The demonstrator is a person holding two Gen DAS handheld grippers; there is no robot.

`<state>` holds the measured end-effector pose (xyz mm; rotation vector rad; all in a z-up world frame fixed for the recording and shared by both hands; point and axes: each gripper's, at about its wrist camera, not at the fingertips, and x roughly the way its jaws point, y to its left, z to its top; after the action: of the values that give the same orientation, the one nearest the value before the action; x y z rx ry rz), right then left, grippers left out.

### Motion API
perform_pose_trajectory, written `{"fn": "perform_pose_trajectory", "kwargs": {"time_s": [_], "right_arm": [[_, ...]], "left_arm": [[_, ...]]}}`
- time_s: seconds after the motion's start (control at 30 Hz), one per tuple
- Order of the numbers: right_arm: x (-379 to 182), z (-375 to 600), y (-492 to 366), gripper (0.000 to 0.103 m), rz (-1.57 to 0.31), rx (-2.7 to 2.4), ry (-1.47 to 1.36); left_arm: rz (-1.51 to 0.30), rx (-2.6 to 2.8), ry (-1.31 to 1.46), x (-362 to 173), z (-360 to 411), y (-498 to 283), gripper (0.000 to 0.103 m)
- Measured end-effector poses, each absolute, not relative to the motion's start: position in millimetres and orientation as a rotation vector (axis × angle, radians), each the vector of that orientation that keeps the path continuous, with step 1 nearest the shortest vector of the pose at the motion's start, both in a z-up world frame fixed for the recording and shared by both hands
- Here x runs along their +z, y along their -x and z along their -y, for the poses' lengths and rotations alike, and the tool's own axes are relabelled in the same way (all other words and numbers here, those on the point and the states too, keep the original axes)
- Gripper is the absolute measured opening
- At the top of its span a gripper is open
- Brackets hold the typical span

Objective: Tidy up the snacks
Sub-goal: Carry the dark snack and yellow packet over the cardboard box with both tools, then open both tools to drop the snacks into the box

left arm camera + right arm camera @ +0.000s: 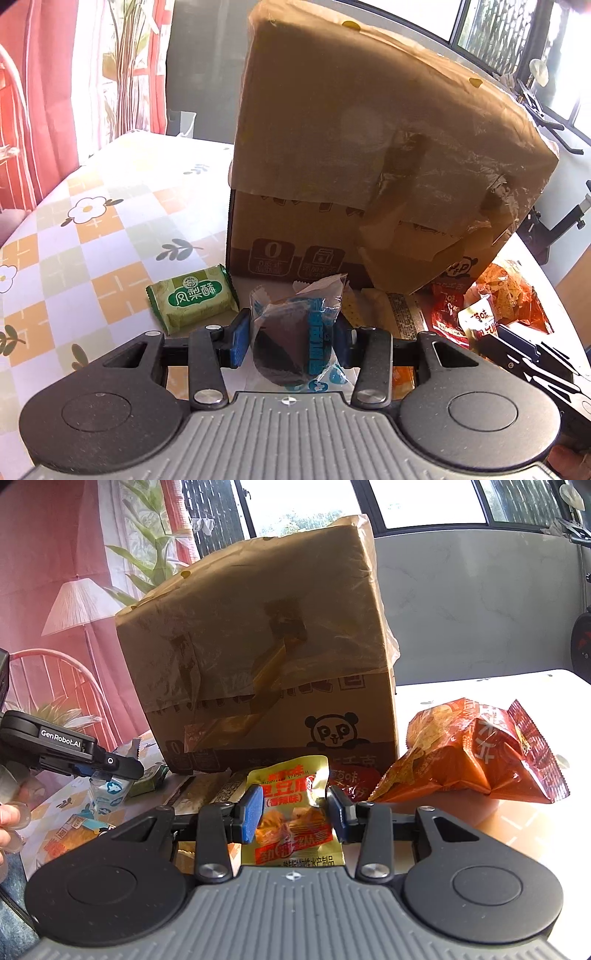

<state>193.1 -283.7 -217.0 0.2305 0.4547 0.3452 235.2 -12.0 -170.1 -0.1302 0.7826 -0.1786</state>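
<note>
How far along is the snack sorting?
Nothing visibly stowed yet. In hand: left claw grips a clear-wrapped dark cake; right claw grips a yellow tofu snack packet. Left on the table: green pineapple cake, orange chip bag, red packets beside the cardboard box.

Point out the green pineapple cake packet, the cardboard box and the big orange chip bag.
green pineapple cake packet (194, 301), left wrist view, on its printed front label.
cardboard box (258, 627), right wrist view, on its paper-covered front face.
orange chip bag (469, 760), right wrist view, on the bag's crumpled middle.
</note>
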Motion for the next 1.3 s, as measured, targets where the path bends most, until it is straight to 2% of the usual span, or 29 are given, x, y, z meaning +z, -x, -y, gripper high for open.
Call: {"fn": "perform_pose_trajectory", "kwargs": {"time_s": [0.63,0.77,0.97,1.13,1.3], "right_arm": [[-205.5,267.0,-187.3,0.041,-0.458,0.317,-0.112],[-176.0,269.9,-182.7,0.041,-0.392,0.317,-0.099],[-103.5,276.5,-194.0,0.041,-0.222,0.324,-0.068],[-56.9,272.8,-231.7,0.041,-0.161,0.332,-0.03],[-38.5,271.5,-287.3,0.041,-0.168,0.301,-0.039]], "left_arm": [[-0.58,-0.308,0.097,-127.1,3.9,-221.5,0.047],[-0.516,-0.344,0.047,-104.0,6.5,-230.0,0.047],[-0.402,-0.378,0.056,-59.0,12.8,-244.2,0.047],[-0.367,-0.388,0.062,-35.9,25.7,-269.4,0.047],[-0.37,-0.371,0.063,-25.0,35.8,-303.3,0.047]]}}
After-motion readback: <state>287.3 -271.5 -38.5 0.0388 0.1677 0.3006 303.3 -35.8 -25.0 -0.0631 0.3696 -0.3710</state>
